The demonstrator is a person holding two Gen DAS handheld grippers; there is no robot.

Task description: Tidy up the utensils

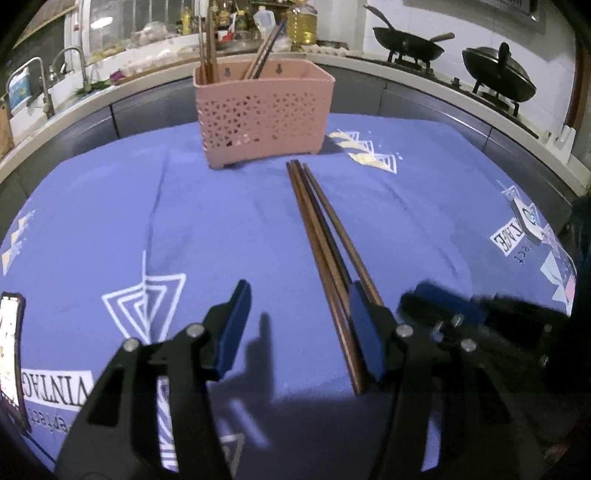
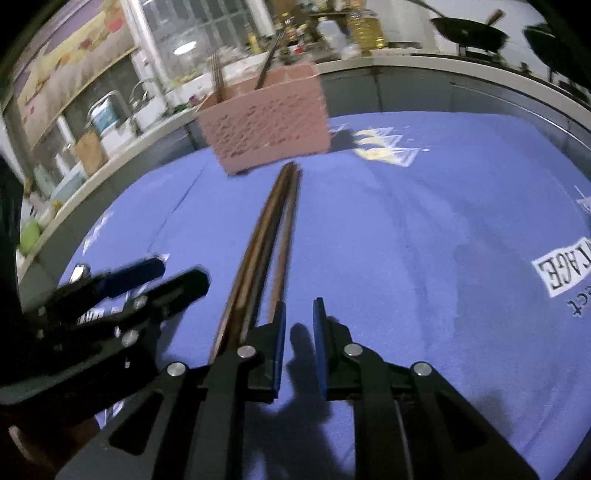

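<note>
Several brown wooden chopsticks (image 1: pixel 325 251) lie in a bundle on the blue cloth (image 1: pixel 221 221), pointing toward a pink perforated utensil holder (image 1: pixel 264 118) that holds other chopsticks. My left gripper (image 1: pixel 299 295) is open and empty; its right finger (image 1: pixel 364 325) is at the bundle's near end. In the right wrist view the chopsticks (image 2: pixel 266 243) run just left of my right gripper (image 2: pixel 300 317), which is open with a narrow gap and empty. The holder (image 2: pixel 266 129) stands beyond. The left gripper (image 2: pixel 147 280) shows at the left, blurred.
A phone (image 1: pixel 11 354) lies at the cloth's left edge. A white object (image 1: pixel 528 218) sits at its right edge. The kitchen counter behind holds a sink with taps (image 1: pixel 66 70), bottles (image 1: pixel 301 26) and woks (image 1: pixel 410 42) on a stove.
</note>
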